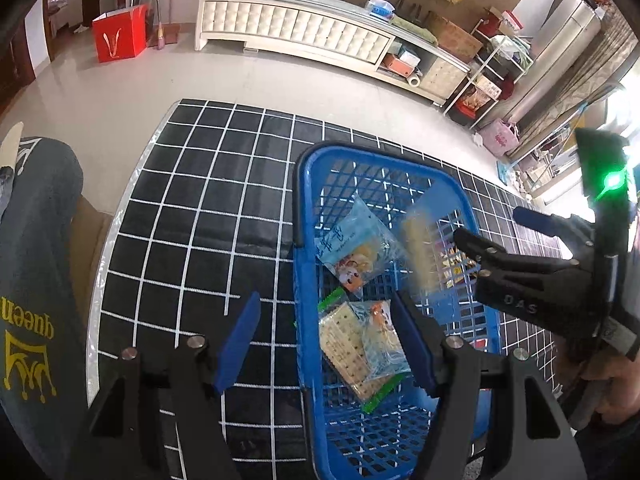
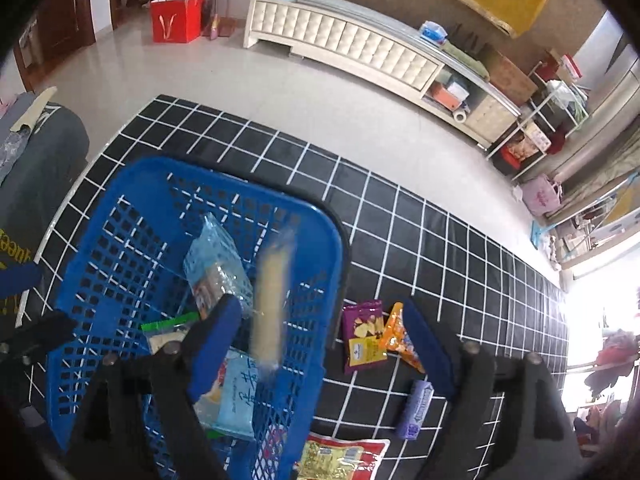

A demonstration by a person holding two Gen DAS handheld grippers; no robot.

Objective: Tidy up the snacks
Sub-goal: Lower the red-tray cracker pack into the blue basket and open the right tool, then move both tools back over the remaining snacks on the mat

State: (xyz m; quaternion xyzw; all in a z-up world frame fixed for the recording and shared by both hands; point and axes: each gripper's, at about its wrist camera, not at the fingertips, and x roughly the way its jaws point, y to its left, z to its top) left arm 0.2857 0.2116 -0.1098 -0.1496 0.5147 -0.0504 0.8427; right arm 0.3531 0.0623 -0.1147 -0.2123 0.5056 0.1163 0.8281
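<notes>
A blue mesh basket [image 1: 360, 152] [image 2: 120, 172] stands on a black grid tablecloth [image 1: 192, 208]. Inside lie a light blue packet [image 1: 352, 240] [image 2: 216, 268] and a cracker pack with green ends [image 1: 348, 356]. A pale yellow snack [image 1: 418, 248] [image 2: 272, 300] is blurred in mid-air over the basket, with no finger touching it. My right gripper [image 2: 320, 304] [image 1: 486, 224] is open just behind it. My left gripper [image 1: 326, 304] is open too, its fingers astride the basket's left wall.
Right of the basket on the cloth lie a purple packet [image 2: 362, 336], an orange packet [image 2: 396, 336], a purple bar [image 2: 416, 408] and a red and yellow packet [image 2: 340, 460]. A grey garment [image 1: 36, 280] with yellow lettering sits beyond the table's left edge.
</notes>
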